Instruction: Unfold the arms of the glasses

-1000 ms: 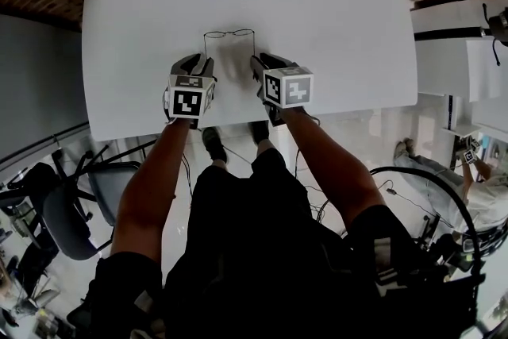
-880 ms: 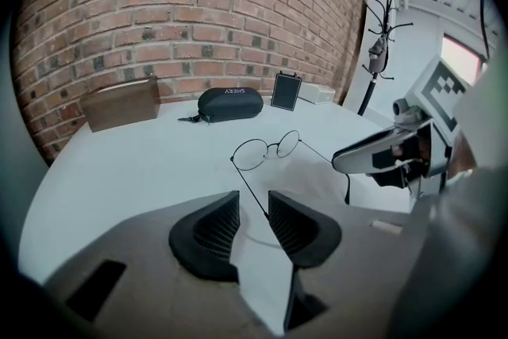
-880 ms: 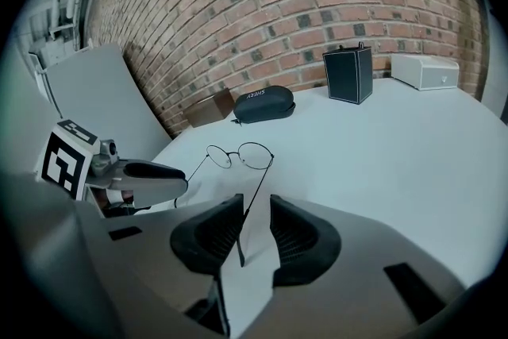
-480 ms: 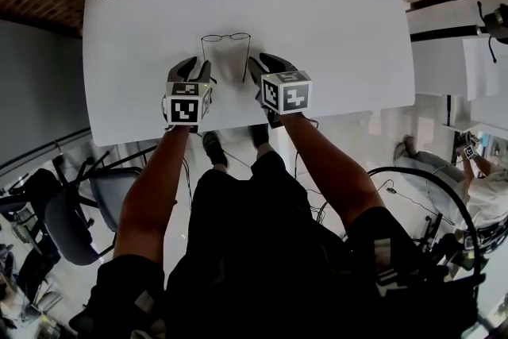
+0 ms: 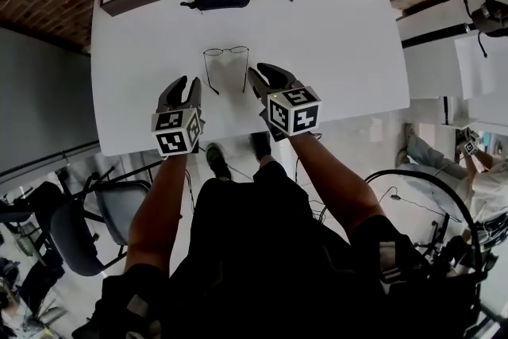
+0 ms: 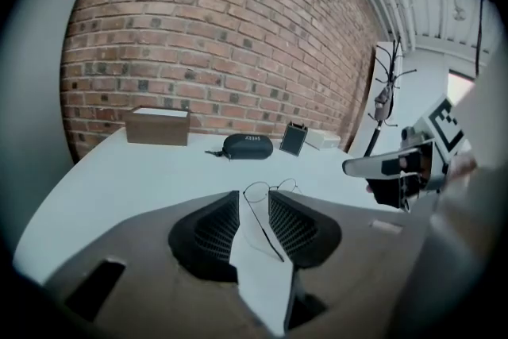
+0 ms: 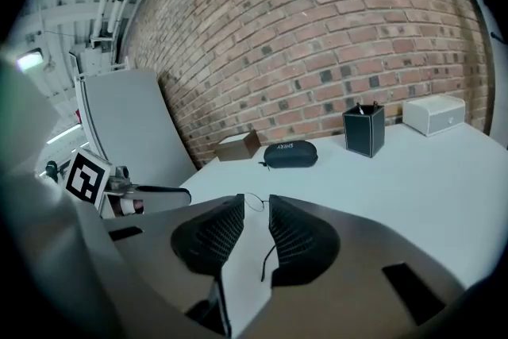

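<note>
Hovering over the white bench, the left gripper and right gripper could snag an arm tip and skid the frame if either dips carelessly. Both tilt downward, fingers released and empty, the right's having just closed slightly. Just ahead, between them, the glasses lie flat, both arms seemingly swung out, though the wire is faint.

Bright, even light washes the white table ahead of the left gripper, nearly shadowless. Fisheye curves the brick wall beyond it; corners fall black, and the right gripper looks soft close to its camera.
</note>
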Available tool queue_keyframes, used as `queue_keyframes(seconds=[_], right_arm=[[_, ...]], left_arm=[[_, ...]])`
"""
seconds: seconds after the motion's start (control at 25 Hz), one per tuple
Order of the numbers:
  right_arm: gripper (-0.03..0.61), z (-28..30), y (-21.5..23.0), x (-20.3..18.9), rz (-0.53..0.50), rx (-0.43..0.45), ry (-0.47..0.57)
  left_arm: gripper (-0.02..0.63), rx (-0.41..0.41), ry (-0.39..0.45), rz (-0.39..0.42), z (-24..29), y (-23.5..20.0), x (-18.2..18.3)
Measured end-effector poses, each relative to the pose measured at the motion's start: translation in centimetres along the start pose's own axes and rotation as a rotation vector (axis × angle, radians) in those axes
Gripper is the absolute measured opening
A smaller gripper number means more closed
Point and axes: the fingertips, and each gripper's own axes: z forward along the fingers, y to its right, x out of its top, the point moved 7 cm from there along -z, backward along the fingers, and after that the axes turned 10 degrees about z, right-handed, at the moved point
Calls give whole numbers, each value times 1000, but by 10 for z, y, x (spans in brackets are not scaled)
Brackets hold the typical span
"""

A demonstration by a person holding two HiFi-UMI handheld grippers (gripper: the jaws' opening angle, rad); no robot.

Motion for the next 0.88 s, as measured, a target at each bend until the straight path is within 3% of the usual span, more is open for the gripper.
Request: queue_keyframes(seconds=[0.16,0.36,0.48,0.88], right_arm=[[58,-22,-18,26,-33,31,87],[40,-56,-42,55,-104,56,169],[31,-75,-52,69,-143,62,221],[11,-128,-80,99,-281,58,339]], left_arm=[[72,7,107,-40,-29,-1,29],[12,11,231,-21,-72,5,67],[11,29,291,-9,-93,10,90],[11,61,347,16,-142,31,118]])
